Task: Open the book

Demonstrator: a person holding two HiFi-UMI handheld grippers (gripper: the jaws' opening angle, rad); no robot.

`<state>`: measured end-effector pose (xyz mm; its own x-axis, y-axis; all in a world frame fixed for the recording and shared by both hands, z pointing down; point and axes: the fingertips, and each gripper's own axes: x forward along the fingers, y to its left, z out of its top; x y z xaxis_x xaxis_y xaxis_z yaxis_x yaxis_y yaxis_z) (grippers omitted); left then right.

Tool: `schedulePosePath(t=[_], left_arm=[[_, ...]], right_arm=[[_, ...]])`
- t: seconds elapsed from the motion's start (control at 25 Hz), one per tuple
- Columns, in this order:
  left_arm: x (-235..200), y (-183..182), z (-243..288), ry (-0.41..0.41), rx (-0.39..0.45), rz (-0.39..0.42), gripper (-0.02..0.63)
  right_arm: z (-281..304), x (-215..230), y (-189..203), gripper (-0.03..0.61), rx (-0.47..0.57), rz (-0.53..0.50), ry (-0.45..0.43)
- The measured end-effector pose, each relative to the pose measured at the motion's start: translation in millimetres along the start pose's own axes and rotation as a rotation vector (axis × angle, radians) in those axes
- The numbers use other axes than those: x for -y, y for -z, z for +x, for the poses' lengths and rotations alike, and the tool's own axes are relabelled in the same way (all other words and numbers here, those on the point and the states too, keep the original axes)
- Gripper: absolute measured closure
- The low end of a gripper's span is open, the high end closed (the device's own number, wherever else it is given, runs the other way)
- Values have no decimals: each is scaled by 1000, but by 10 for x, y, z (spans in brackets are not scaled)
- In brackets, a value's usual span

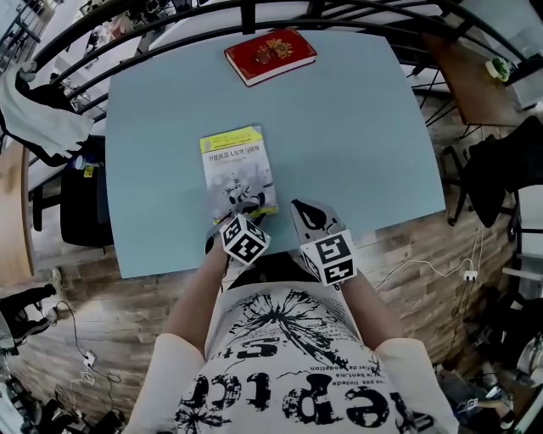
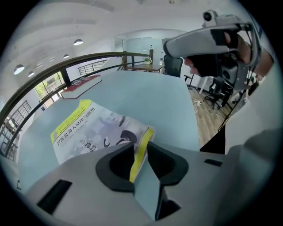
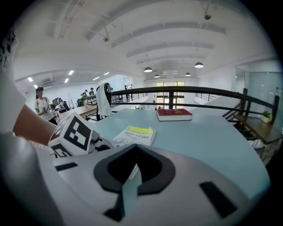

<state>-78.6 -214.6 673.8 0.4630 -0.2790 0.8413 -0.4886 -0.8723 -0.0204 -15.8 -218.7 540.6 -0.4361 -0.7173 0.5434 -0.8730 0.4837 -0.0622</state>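
A thin book (image 1: 237, 168) with a yellow and white cover lies shut on the pale blue table (image 1: 356, 144), its near end towards me. My left gripper (image 1: 242, 207) points steeply down at the book's near right corner. In the left gripper view the jaws (image 2: 140, 148) stand apart, and the yellow edge of the book (image 2: 95, 128) runs up between them. My right gripper (image 1: 298, 207) hovers just right of the book above the table's near edge, and its tips (image 3: 135, 146) meet with nothing between them. The left gripper's marker cube (image 3: 73, 134) shows at the left of the right gripper view.
A red book (image 1: 270, 53) lies at the table's far edge. A dark curved railing (image 1: 254, 10) runs behind the table. A brown desk (image 1: 475, 80) and dark chairs (image 1: 501, 178) stand to the right. The table's near edge (image 1: 280, 254) is right below my hands.
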Motion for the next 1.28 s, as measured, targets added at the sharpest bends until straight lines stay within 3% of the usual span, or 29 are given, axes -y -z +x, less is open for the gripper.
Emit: schedulePosePath(t=[0.24, 0.56, 0.92, 1.16, 1.28], left_arm=[[-29, -46, -115, 27, 43, -40, 582], [-222, -133, -558, 14, 208, -168, 594], [-522, -3, -1238, -144, 408, -225, 594], [-681, 463, -1581, -219, 513, -456, 594], [-751, 711, -1655, -252, 523, -559, 593]], right_arm=[[-76, -55, -61, 566, 37, 15, 27], [-165, -254, -273, 566, 130, -8, 27], [-90, -623, -432, 566, 161, -65, -10], [9, -924, -440, 566, 153, -116, -54], [43, -1043, -479, 566, 165, -130, -72]])
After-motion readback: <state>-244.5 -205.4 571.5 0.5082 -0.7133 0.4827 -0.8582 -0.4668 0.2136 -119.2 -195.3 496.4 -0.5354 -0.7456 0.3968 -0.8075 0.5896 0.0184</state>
